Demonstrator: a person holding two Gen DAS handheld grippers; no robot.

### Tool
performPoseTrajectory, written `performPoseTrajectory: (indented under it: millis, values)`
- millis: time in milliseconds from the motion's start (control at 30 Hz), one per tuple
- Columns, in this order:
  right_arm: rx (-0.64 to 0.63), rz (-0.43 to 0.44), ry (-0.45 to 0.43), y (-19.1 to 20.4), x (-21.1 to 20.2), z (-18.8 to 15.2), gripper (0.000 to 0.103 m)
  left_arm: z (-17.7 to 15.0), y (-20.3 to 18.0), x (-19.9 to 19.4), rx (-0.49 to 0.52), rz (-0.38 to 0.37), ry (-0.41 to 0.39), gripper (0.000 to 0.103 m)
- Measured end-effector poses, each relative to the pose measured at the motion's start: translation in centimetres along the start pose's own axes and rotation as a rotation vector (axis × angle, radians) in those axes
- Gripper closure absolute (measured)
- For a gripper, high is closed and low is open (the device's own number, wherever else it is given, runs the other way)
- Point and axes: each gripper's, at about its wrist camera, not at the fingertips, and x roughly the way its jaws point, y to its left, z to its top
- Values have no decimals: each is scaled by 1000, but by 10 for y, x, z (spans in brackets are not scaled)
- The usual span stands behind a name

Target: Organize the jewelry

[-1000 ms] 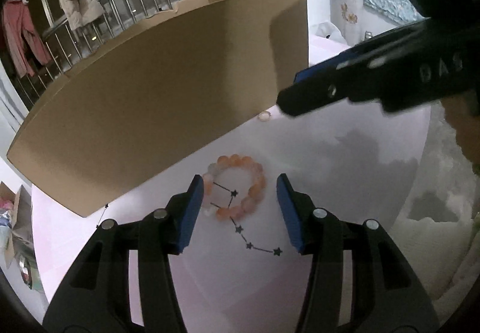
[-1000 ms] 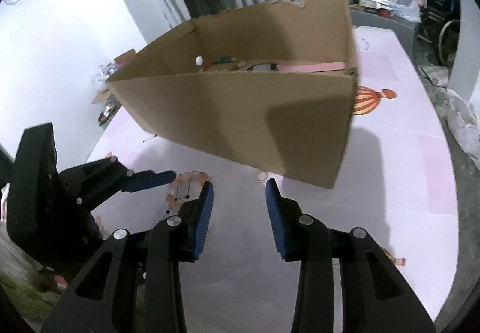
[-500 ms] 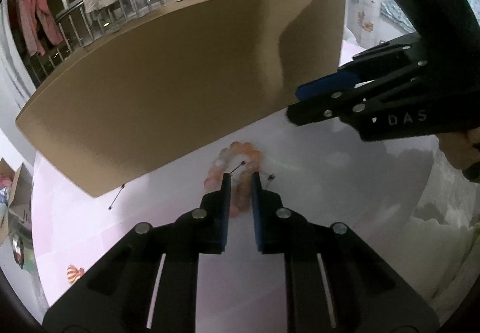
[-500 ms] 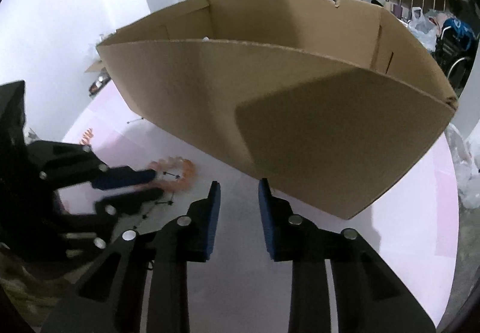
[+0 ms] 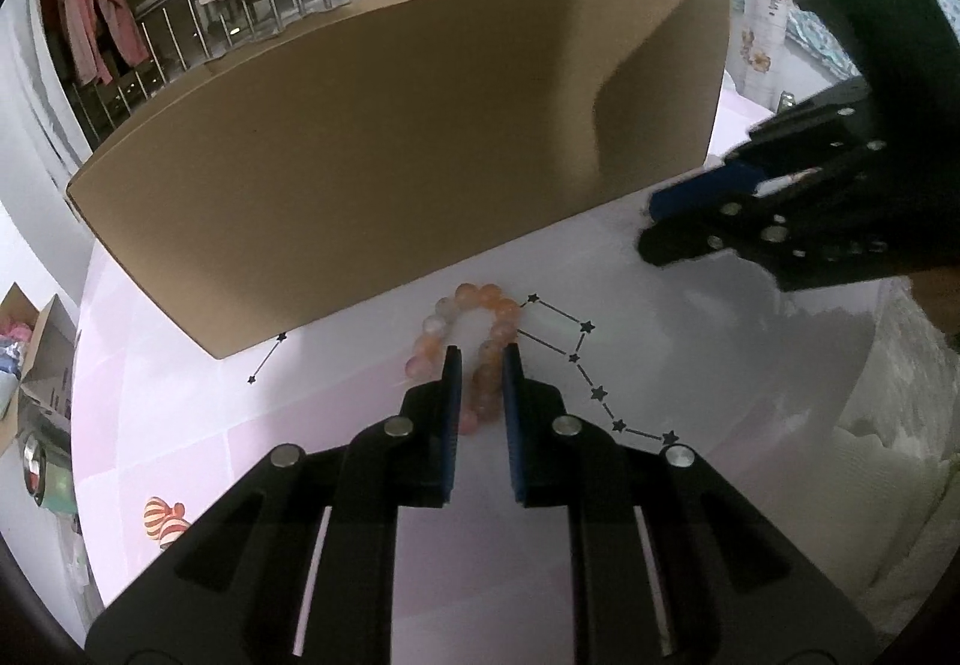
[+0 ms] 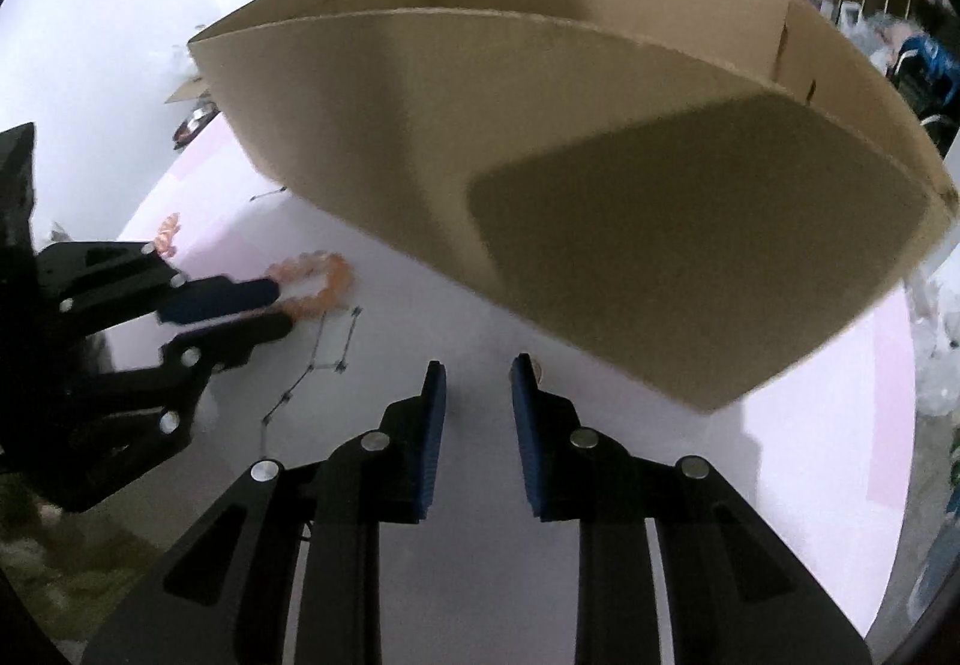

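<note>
Since a second ago the left tool (image 5: 482, 365) has narrowed from wide open and now pinches one side of the bead bracelet (image 5: 480, 329), which lies squashed long on the bench (image 5: 336, 413) just in front of the cardboard box (image 5: 390, 173). Largest in both views, the open-topped box stands on the pale pink bench, its near wall filling the frame. The right tool (image 6: 477, 374) hovers low by the box's near corner, its jaws close together but parted on nothing. A small ring (image 6: 539, 369) peeks out just beside its right fingertip, near the box wall.
</note>
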Motion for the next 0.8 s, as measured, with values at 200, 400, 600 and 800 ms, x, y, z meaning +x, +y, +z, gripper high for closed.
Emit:
performPoseTrajectory:
  millis: [200, 400, 600, 800]
  values:
    - [10, -5, 10, 5, -8, -12, 80, 2, 3, 0, -12, 3, 1, 90]
    - [19, -15, -59, 4, -21, -6, 80, 4, 6, 0, -7, 8, 6, 89]
    - [31, -76, -69, -2, -10, 0, 79, 3, 6, 1, -9, 9, 7, 88]
    - [35, -105, -70, -1, 5, 2, 79, 2, 6, 0, -14, 13, 8, 87]
